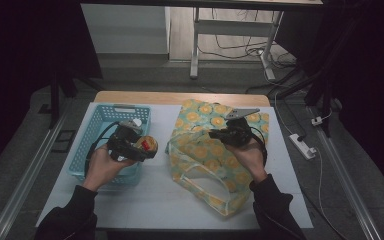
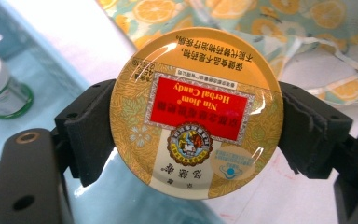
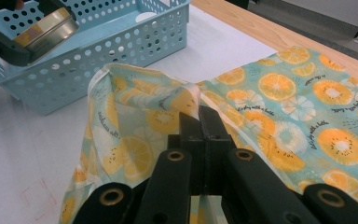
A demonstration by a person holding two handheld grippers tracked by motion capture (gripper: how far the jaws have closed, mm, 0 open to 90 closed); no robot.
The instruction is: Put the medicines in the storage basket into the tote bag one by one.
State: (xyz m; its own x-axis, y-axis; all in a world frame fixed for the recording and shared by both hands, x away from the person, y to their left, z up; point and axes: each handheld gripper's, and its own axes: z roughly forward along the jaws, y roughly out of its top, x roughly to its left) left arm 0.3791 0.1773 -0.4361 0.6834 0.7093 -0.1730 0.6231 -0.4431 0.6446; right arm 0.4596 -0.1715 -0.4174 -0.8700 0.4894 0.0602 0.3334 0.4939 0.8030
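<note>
Candy tin going to the bag

Left gripper [image 2: 196, 135] squeezes the candy tin [image 2: 195, 112]; right gripper [image 3: 200, 121] pinches the bag [image 3: 279, 107] edge. Lift it wide first.

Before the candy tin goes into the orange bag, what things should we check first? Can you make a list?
1. Left tool grips the candy tin on both sides: ok.
2. Tin is lifted out of the blue basket: ok.
3. Right tool is pinched shut on the bag edge, holding it up: ok.
4. Bag mouth is open wide enough for the tin: cannot tell.
5. Nothing sits on the table between the tin and the bag: ok.
</note>
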